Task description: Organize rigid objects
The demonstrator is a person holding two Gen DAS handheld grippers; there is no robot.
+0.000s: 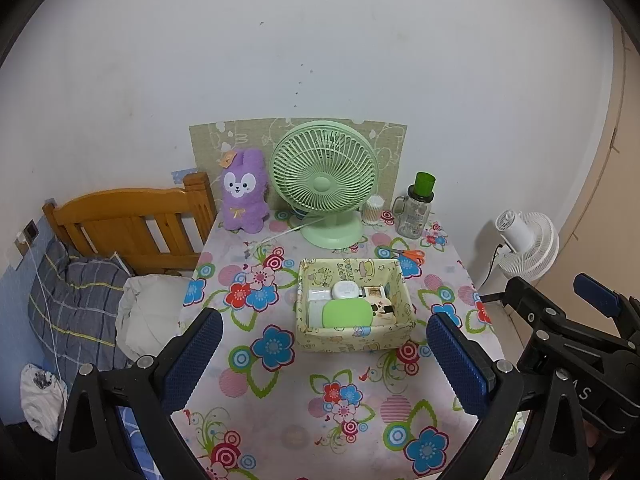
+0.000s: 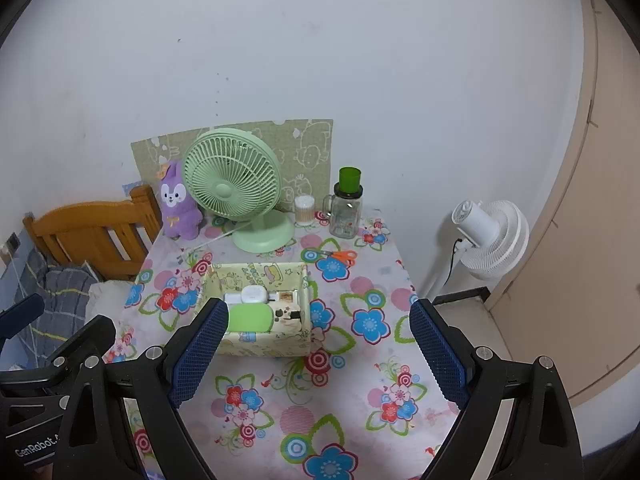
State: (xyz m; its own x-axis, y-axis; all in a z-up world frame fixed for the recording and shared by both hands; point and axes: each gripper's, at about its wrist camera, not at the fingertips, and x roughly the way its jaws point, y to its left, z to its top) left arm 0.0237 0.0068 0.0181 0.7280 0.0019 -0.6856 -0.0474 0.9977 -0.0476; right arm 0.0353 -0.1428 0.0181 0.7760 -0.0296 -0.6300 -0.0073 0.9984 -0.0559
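In the right wrist view, the left finger (image 2: 199,354) of the hand-held gripper covers the storage box's (image 2: 264,342) lower-left corner and part of the green case (image 2: 250,319). Print on the small boxes (image 1: 378,300) inside is unreadable.

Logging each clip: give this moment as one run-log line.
left gripper: open, empty | right gripper: open, empty | pale yellow cartoon-print fabric box: holds small items | orange-handled scissors: on table behind box

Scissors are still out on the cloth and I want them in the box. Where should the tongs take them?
Grip the scissors across the orange handles, coming straight down from above. They lie flat on the tablecloth behind the box, and the handles look like the thickest part; the thin blades sit too low to pinch.
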